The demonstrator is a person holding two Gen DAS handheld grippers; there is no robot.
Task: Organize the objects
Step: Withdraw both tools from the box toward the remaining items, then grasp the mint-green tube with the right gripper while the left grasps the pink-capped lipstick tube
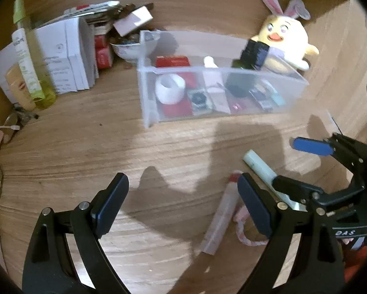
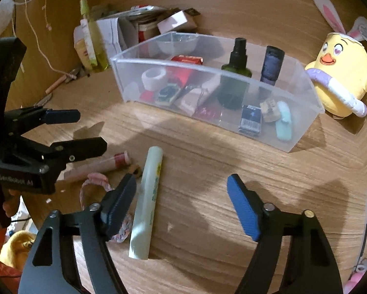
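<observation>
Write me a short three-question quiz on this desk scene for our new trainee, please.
1. True or false: the clear bin already holds a green bottle.
2. What does the right gripper hold? A) pale tube B) hair tie C) nothing
3. Fill in: the yellow chick toy stands ___ the bin.

Key: 1 true. 2 C; the pale tube lies on the desk by its left finger. 3 outside.

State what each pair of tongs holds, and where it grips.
Nothing is held. The left tongs and right tongs are both open above the wooden table.
</observation>
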